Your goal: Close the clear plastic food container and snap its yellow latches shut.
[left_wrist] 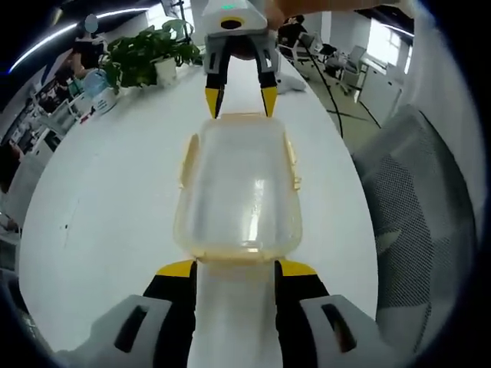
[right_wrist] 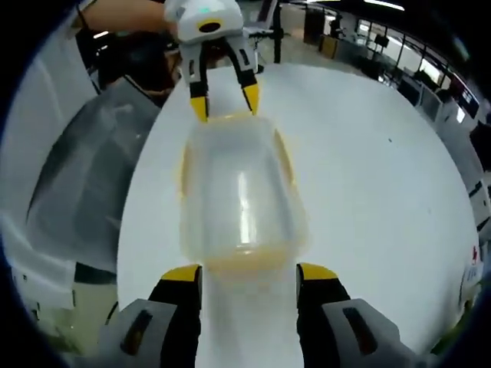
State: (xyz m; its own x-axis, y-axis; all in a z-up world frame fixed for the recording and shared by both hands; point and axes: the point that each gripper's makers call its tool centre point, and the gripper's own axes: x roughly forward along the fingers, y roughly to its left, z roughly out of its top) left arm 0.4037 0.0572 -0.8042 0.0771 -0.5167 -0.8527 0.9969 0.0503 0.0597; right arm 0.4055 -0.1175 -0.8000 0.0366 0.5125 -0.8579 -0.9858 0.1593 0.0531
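Lid already on, the container (left_wrist: 238, 188) sits on the bench (left_wrist: 107, 199) between the left tool (left_wrist: 235, 268) and right tool (right_wrist: 249, 272), both open and empty, side latches (left_wrist: 187, 159) seemingly unsnapped.

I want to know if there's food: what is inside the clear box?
The clear box looks empty: only glare and the white table show through its lid. The yellowish rim hides its bottom edges, so small bits there can't be ruled out.

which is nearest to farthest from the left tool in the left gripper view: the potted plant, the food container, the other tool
1. The food container, on the white table directly ahead of the left tool, its near edge by the tips.
2. The right tool, at the container's far end, facing back.
3. The potted plant, farther back on the table, toward the view's upper left.
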